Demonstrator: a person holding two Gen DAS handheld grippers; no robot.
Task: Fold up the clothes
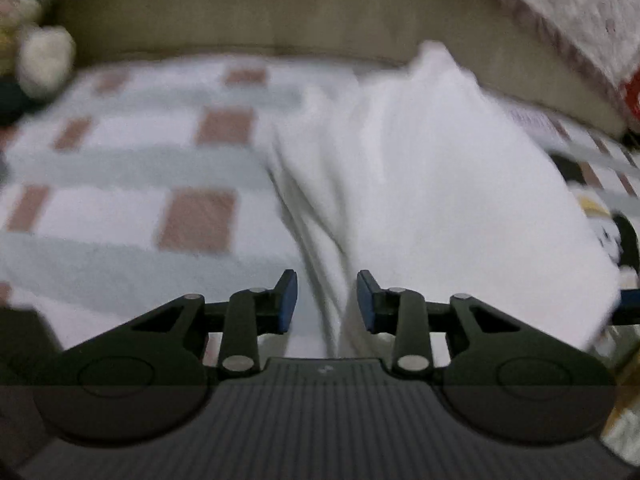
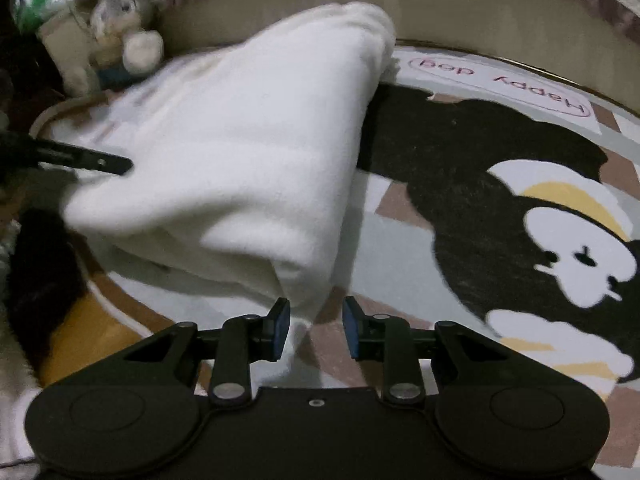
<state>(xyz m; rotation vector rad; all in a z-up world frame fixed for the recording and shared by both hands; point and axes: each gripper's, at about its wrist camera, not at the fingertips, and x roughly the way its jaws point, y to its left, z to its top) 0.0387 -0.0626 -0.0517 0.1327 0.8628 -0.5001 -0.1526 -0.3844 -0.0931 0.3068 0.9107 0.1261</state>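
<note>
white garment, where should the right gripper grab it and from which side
Probably the near lower corner of the white garment, the point hanging just ahead of the right gripper. The folded layers taper to a thin edge there, which suits the open jaws. Come straight forward from the near side, low over the rug. The left gripper already straddles the bunched folds at its end.

Your right gripper (image 2: 316,328) holds its blue-padded fingers (image 2: 282,328) apart, with a corner of the white fleece garment (image 2: 248,152) hanging between them, touching neither pad clearly. The garment is lifted in a folded bundle over the round rug with the black-and-white cartoon dog (image 2: 520,208). Your other gripper's black finger (image 2: 84,160) reaches into the cloth from the left. A grey plush rabbit (image 2: 120,32) sits beyond.
</note>
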